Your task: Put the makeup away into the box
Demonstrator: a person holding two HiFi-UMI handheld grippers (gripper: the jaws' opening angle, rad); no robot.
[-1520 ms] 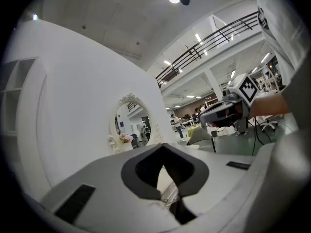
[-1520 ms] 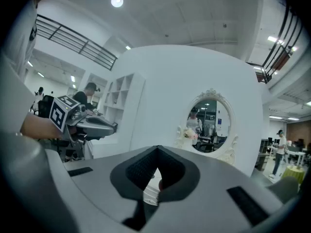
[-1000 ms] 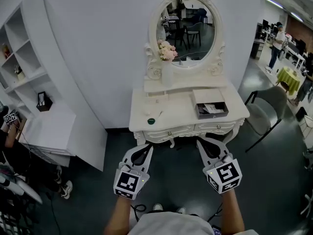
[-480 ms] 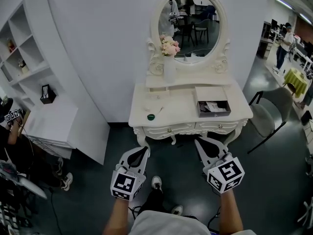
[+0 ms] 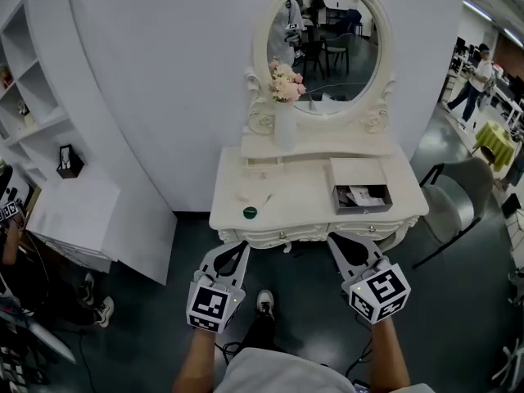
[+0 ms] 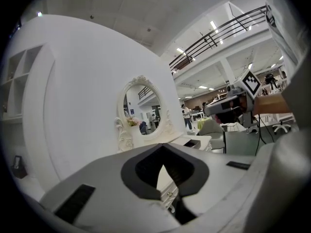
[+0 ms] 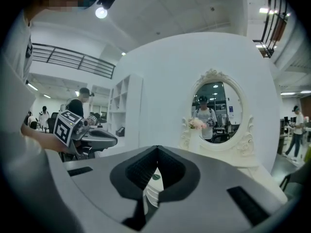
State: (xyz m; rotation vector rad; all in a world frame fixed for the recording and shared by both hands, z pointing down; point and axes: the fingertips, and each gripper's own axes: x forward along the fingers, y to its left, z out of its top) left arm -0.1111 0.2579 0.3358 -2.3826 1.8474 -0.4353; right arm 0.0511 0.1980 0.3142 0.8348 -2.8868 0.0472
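Observation:
A white dressing table (image 5: 303,195) stands against the wall. On its right side sits a grey open box (image 5: 361,210) with pale items inside. On its left lie a small round green makeup pot (image 5: 250,213) and two small pale makeup pieces (image 5: 246,196). My left gripper (image 5: 241,246) and right gripper (image 5: 335,239) are held side by side just short of the table's front edge, both shut and empty. The left gripper (image 6: 163,147) shows closed tips in the left gripper view, aimed at the table. Behind the right gripper (image 7: 156,148), the green pot (image 7: 154,176) peeks through.
An oval mirror (image 5: 332,43) and a vase of pink flowers (image 5: 284,97) stand at the table's back. A white shelf unit (image 5: 49,121) is to the left, a grey chair (image 5: 458,191) to the right. A person's arm (image 5: 10,219) shows at the left edge.
Both grippers have moved forward toward the dressing table, staying shut. The table sits closer and lower in the head view.

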